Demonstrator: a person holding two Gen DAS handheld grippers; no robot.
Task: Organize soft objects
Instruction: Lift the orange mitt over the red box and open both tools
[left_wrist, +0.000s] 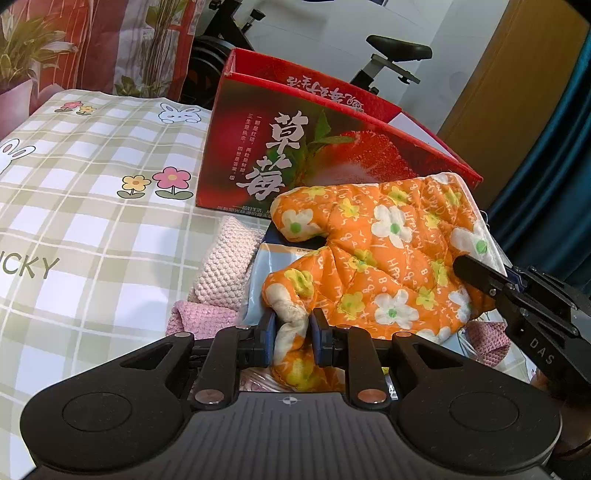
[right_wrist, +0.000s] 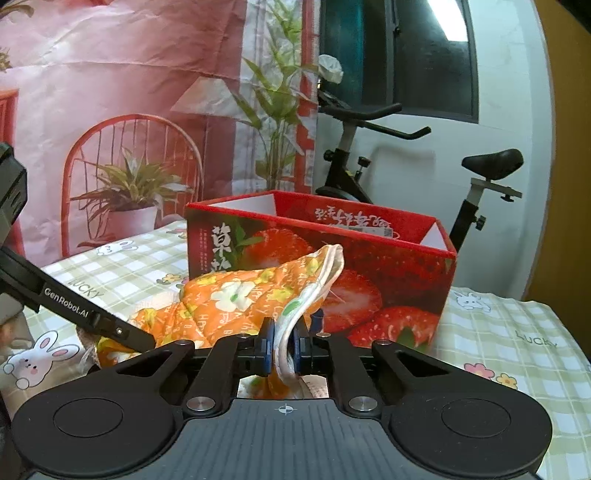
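Both tools, left and right, pinch a quilted orange floral mitt.

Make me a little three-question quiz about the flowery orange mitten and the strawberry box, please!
1. True or false: both grippers pinch the orange mitten.
2. What grips the mitten's white-edged cuff? A) left gripper B) right gripper C) nothing
3. What fruit is pictured on the red box?

Key: 1 true. 2 B. 3 strawberry.
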